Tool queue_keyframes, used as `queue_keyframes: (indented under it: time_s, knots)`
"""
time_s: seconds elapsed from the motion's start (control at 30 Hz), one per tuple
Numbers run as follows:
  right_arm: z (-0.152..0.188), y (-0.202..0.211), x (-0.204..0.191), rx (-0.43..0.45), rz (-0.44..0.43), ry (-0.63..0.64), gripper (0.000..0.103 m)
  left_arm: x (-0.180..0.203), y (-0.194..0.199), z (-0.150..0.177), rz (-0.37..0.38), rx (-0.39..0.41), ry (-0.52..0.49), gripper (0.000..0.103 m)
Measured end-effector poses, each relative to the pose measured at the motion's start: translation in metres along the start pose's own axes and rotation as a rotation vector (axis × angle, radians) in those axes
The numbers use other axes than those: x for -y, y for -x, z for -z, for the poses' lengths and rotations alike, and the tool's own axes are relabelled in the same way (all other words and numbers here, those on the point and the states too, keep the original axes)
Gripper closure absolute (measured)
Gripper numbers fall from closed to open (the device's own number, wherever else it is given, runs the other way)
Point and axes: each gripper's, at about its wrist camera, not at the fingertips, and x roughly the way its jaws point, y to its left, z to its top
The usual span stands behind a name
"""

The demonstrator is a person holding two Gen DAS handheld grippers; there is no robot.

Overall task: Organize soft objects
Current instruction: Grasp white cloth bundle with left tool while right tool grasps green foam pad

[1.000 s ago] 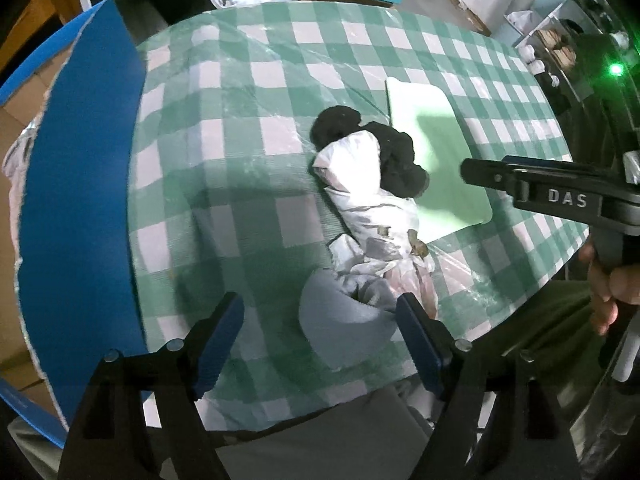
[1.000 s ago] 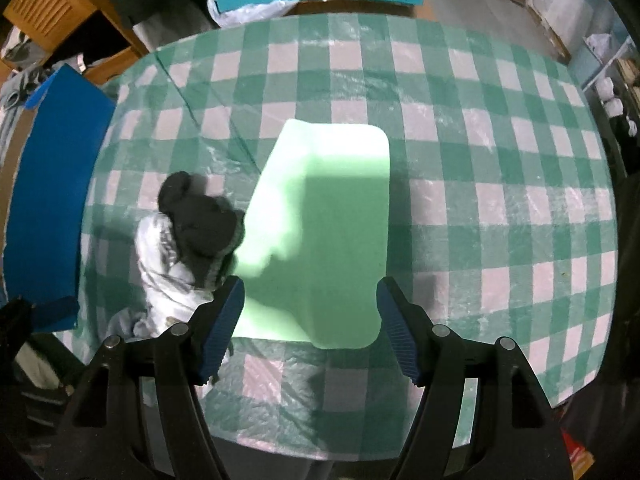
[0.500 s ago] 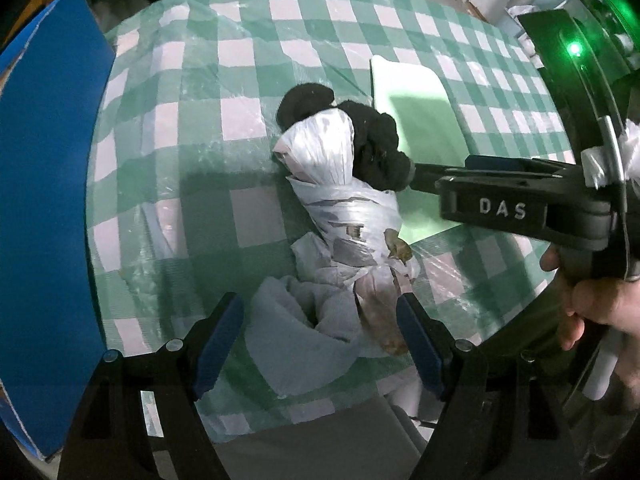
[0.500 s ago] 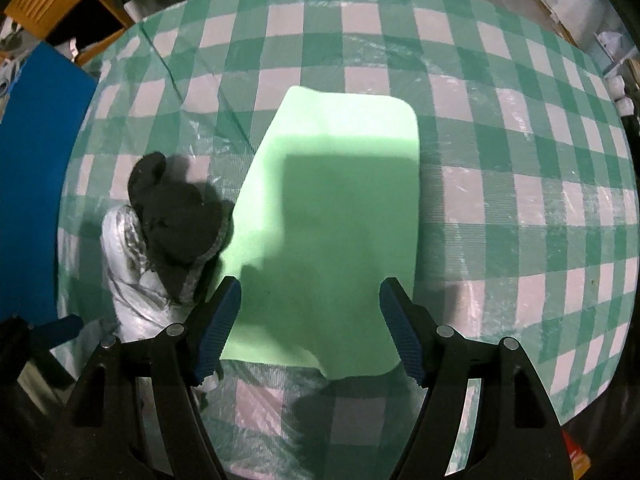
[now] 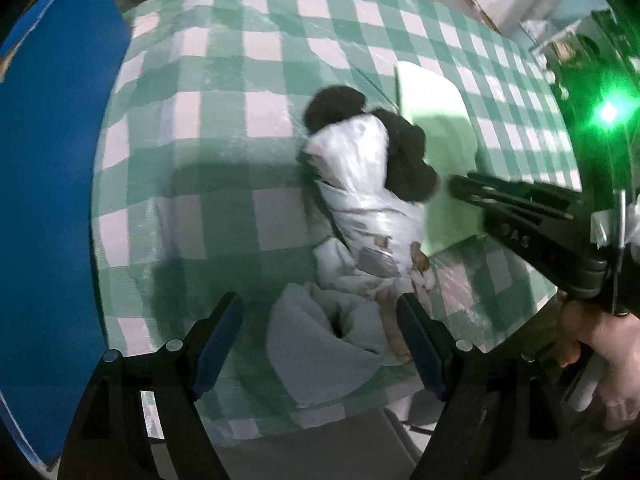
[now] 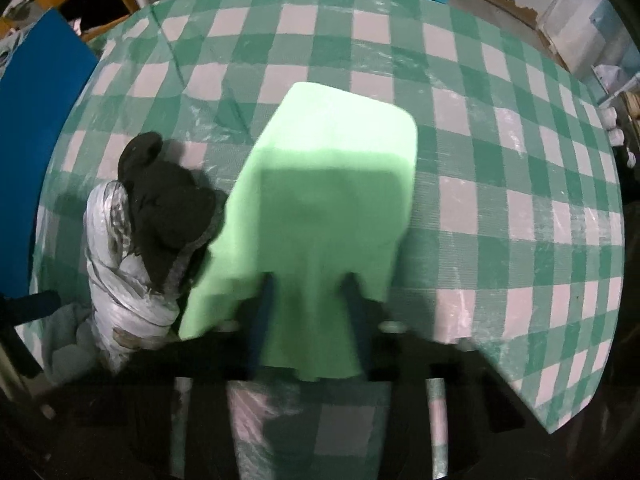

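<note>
at the far left a flat blue board (image 5: 48,208) stands at the edge of the table covered by a green and white checked plastic cloth (image 5: 224,128). next comes the left gripper (image 5: 320,332), pointing down, with its blue pads wide apart and holding nothing; between them and a bit ahead lies a crumpled pale grey cloth (image 5: 320,344) at the near edge of the table. just beyond it a long bundle wrapped in shiny white plastic (image 5: 360,184) stretches away from this gripper, and a black fluffy soft item (image 5: 404,156) lies against its right side and far end.

further right is the flat light green cloth (image 6: 328,200), with its long axis running away from the person. its left edge is touching or almost touching the black item. the right gripper (image 6: 310,300) is over the near edge of this green cloth, and its jaws are closing with a fold of the cloth bunched up between them; the picture is blurred here, but the pads seem already to press on it.

so the green cloth belongs to the right hand (image 5: 600,344), which is clearly nearer, and i judge that a pull along the long axis would keep it clear of the pile on its left.
</note>
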Motion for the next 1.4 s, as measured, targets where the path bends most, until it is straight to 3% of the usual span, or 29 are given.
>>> queue_keyframes:
  time_s: [0.03, 0.1, 0.53, 0.7, 0.73, 0.77, 0.83, 1.0, 1.2, 1.4]
  knots:
    - [0.0, 0.0, 0.004, -0.004, -0.003, -0.01, 0.094, -0.004, 0.003, -0.001, 0.001, 0.007, 0.012, 0.023]
    - [0.001, 0.001, 0.012, -0.011, -0.023, -0.031, 0.097, -0.012, 0.008, -0.004, -0.001, 0.02, 0.028, 0.023]
    - [0.019, 0.015, 0.073, -0.066, 0.039, -0.091, 0.098, -0.013, 0.019, -0.012, -0.023, 0.041, 0.025, 0.023]
    - [0.022, 0.022, 0.086, -0.043, -0.023, -0.118, 0.096, 0.004, 0.014, -0.016, -0.027, 0.031, -0.003, 0.023]
    - [0.022, 0.023, 0.087, -0.038, -0.032, -0.121, 0.086, 0.009, 0.011, -0.018, -0.031, 0.024, -0.011, 0.023]
    - [0.028, 0.026, 0.101, -0.032, -0.04, -0.128, 0.065, 0.013, 0.009, -0.021, -0.035, 0.017, -0.017, 0.023]
    - [0.024, 0.029, 0.107, -0.008, -0.038, -0.134, 0.042, 0.019, 0.004, -0.025, -0.042, 0.007, -0.023, 0.023]
    - [0.01, 0.033, 0.1, 0.026, -0.049, -0.113, 0.037, 0.033, -0.012, -0.034, -0.065, -0.03, -0.035, 0.023]
    - [0.011, 0.016, 0.087, 0.024, -0.019, -0.093, 0.035, 0.055, -0.039, -0.041, -0.149, -0.09, -0.079, 0.022]
    - [0.01, 0.003, 0.086, 0.014, 0.019, -0.076, 0.035, 0.071, -0.047, -0.04, -0.174, -0.073, -0.121, 0.019]
